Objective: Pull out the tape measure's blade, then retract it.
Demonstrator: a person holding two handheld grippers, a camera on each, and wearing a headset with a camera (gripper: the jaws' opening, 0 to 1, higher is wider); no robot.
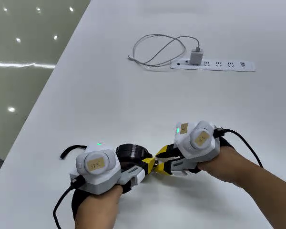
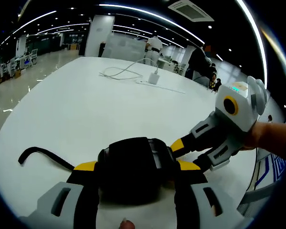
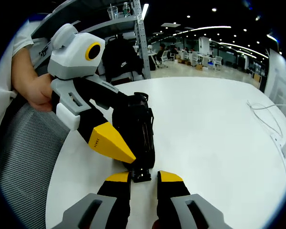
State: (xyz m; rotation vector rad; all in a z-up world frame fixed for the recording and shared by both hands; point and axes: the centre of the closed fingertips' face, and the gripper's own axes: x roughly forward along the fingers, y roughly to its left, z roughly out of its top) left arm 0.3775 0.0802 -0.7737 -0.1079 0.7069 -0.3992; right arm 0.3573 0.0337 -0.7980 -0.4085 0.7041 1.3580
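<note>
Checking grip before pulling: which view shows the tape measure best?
The right gripper view: the tape measure shows whole, its end at the jaws. The left gripper view shows its clamped body; the head view, a sliver.

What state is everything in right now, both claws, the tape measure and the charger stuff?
tape measure, no blade drawn out
left claw, shut on tape measure
right claw, jaws flank the tape measure's tip, grip unclear
charger, plugged into power strip
cable, looped, free end unconnected
</note>
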